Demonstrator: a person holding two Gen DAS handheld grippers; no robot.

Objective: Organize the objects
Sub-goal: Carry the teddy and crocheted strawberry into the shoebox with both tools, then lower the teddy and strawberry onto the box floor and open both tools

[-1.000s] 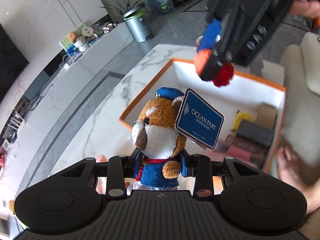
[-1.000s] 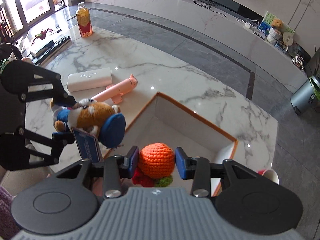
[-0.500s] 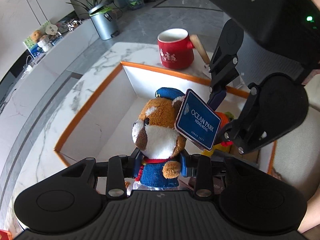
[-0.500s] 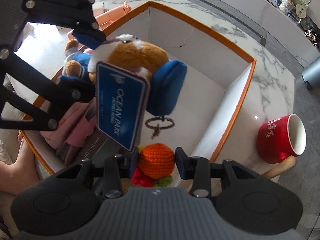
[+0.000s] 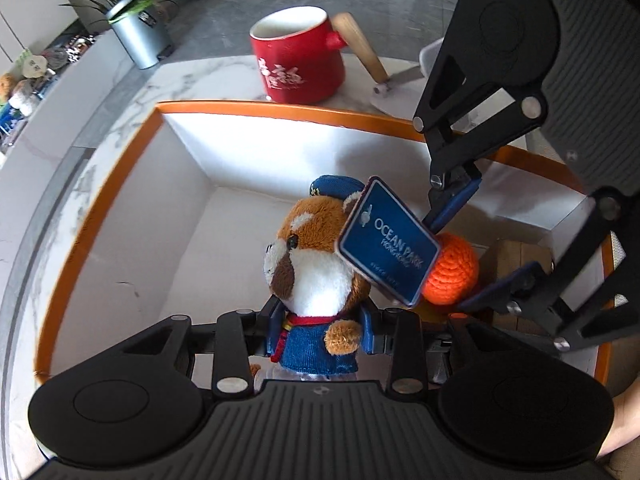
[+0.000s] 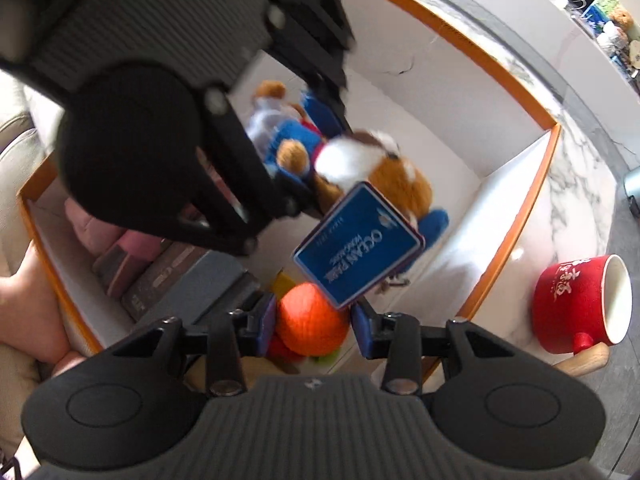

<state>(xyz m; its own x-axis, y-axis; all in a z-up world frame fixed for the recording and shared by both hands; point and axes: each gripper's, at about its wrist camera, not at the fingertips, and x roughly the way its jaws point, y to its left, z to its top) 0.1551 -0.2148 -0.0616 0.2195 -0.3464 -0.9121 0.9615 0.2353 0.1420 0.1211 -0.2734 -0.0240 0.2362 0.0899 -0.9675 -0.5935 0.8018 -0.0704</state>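
Observation:
A brown and white plush animal (image 5: 316, 256) in a blue jacket and cap hangs over the orange-rimmed white box (image 5: 280, 110), and my left gripper (image 5: 320, 320) is shut on its body. A blue Ocean Park tag (image 5: 388, 240) dangles from its head. Beside it, low in the box, my right gripper (image 6: 314, 324) holds an orange crochet ball (image 6: 308, 324); its jaws are opening with the ball still between the pads. The right wrist view shows the left gripper (image 6: 296, 152) with the plush (image 6: 396, 176) just above the ball.
A red mug (image 5: 298, 64) with a wooden handle stands on the marble table beyond the box's far rim. Dark books (image 6: 168, 276) and a pink item (image 6: 92, 228) fill one end of the box. A person's hand (image 6: 32, 300) is at the box's edge.
Both grippers have dropped into the box with their toys. The plush has come closer to the ball, and its tag now overlaps the ball.

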